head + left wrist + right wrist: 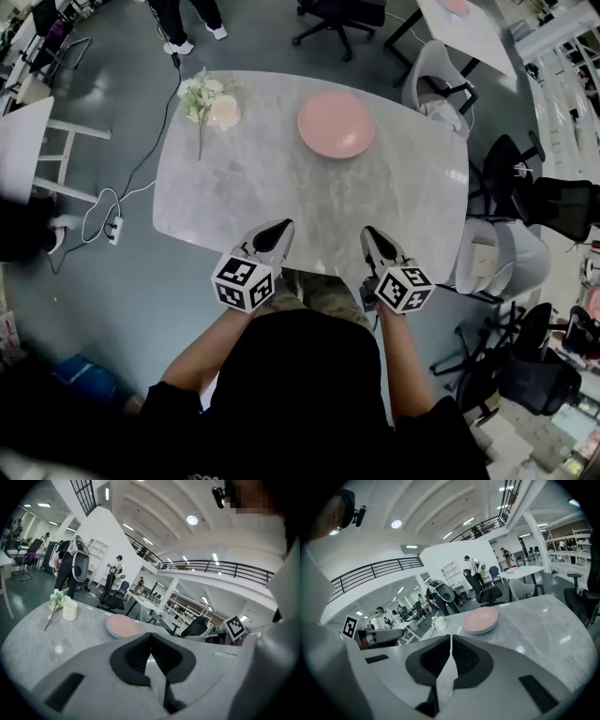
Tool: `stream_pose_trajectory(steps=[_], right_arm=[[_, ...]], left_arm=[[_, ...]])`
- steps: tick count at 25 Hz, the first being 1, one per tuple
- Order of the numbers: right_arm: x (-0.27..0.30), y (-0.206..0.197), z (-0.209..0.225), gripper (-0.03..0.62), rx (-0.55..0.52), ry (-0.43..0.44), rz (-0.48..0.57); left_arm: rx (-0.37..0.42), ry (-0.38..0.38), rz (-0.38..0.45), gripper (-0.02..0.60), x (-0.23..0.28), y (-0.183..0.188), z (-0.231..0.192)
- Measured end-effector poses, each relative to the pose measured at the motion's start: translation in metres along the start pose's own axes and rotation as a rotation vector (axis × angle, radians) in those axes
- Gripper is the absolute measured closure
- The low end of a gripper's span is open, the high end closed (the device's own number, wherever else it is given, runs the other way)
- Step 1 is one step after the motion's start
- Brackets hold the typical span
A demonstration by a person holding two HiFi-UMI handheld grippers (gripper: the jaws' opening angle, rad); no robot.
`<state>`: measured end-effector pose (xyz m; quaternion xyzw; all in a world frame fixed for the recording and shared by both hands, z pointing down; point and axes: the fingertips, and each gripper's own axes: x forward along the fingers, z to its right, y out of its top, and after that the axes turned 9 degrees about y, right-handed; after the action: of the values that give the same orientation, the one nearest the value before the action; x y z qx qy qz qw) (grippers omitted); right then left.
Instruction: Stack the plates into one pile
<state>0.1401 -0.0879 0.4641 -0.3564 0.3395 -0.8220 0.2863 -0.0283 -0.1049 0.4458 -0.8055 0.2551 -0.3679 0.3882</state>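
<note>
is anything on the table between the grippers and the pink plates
Nothing visible. Bare table lies between the left gripper, the right gripper and the pink plates. The flowers and candle sit off to the plates' left, clear of either path.

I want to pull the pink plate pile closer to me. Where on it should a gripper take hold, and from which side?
Take the pink plate pile by its near rim, coming in low across the table from the person's side. It lies flat and shallow, so likely only the upturned rim offers a bite. The left gripper and right gripper are both shut; open one first.
</note>
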Motion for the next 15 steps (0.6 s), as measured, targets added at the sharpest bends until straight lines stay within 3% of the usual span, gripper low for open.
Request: stream_pose_trajectory(steps=[5,9,15], right_arm=[[-0.052,-0.019,-0.024,0.574,-0.059,-0.094,0.068],[-0.073,-0.008,-0.041,0.574,-0.152,-0.134,0.118],[-0.066,0.006,-0.065,0.575,-0.269,-0.130,0.169]], left_arm=[[0.077,-0.024,0.060,0.565,-0.031,-0.016,0.031],[0.142,0.027,0.121,0.565,-0.052,-0.007,0.037],[0.162,0.096,0.162,0.565,-0.081,-0.012,0.033]])
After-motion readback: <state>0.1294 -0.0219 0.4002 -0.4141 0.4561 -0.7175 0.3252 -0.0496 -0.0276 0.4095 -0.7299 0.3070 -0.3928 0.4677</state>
